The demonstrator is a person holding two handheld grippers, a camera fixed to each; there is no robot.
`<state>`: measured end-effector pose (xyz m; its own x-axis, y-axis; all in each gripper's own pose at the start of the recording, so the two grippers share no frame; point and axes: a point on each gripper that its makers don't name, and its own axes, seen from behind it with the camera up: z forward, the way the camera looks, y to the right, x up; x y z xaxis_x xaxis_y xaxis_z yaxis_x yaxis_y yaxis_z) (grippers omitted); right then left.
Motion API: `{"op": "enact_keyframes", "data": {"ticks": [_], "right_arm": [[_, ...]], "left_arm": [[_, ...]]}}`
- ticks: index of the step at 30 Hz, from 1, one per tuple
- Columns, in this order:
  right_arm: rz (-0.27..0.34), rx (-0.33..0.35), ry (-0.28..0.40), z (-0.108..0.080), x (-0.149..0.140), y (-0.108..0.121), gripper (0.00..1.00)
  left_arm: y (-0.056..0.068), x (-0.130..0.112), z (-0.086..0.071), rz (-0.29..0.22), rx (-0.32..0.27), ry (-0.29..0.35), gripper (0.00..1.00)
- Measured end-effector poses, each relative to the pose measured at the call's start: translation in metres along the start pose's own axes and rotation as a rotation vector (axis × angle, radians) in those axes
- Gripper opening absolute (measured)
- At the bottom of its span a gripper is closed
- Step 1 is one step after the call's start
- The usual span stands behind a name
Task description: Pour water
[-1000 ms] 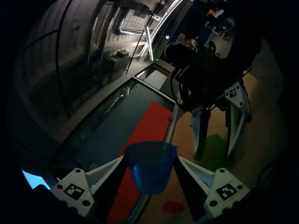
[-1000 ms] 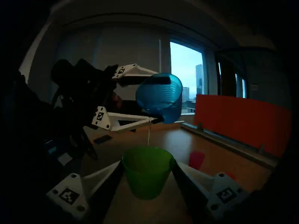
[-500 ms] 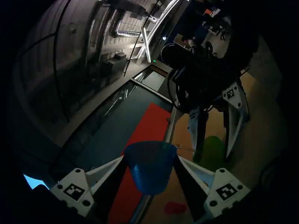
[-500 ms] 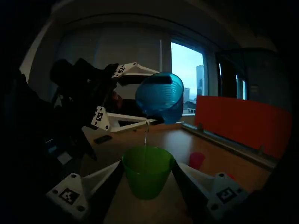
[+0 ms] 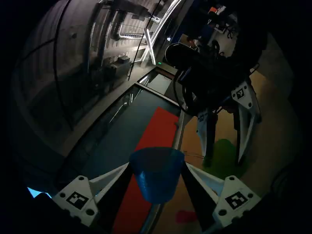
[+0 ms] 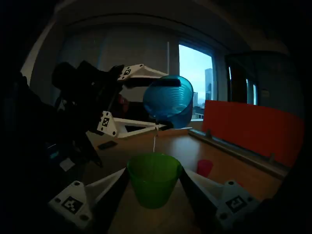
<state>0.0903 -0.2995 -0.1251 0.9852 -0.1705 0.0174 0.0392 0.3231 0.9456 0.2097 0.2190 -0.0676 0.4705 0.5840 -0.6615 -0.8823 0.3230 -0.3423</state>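
Fingers (image 5: pixel 103 179) pinch cups: left gripper (image 5: pixel 156 165) the tipped blue cup (image 6: pixel 167 103), right gripper (image 6: pixel 154 169) the green cup (image 6: pixel 154 185).

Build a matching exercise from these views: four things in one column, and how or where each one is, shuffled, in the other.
1. blue cup
2. green cup
3. small red cup
4. red panel

A. upright, under a thin stream of water
B. upright beyond the edge of the wooden table
C. tilted, mouth turned sideways
D. standing alone on the table

Pairs: 1-C, 2-A, 3-D, 4-B
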Motion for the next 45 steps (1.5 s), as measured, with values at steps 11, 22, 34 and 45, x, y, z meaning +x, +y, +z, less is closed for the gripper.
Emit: {"op": "enact_keyframes", "data": {"ticks": [11, 22, 34, 45], "right_arm": [[-0.004, -0.004, 0.000, 0.0001, 0.0005, 0.0019, 0.91], [-0.004, -0.006, -0.001, -0.0015, -0.0012, 0.0027, 0.91], [-0.005, -0.010, -0.004, -0.0013, -0.0017, 0.0053, 0.91], [-0.007, -0.011, -0.005, -0.0005, -0.0018, 0.0058, 0.91]], "left_arm": [[-0.0004, 0.0013, 0.0010, 0.035, 0.001, -0.004, 0.85], [0.0015, 0.0019, 0.0023, 0.061, 0.004, -0.006, 0.85], [0.0037, 0.0032, 0.0020, 0.094, 0.006, -0.005, 0.85], [0.0022, 0.0050, 0.0000, 0.120, 0.008, -0.001, 0.85]]}}
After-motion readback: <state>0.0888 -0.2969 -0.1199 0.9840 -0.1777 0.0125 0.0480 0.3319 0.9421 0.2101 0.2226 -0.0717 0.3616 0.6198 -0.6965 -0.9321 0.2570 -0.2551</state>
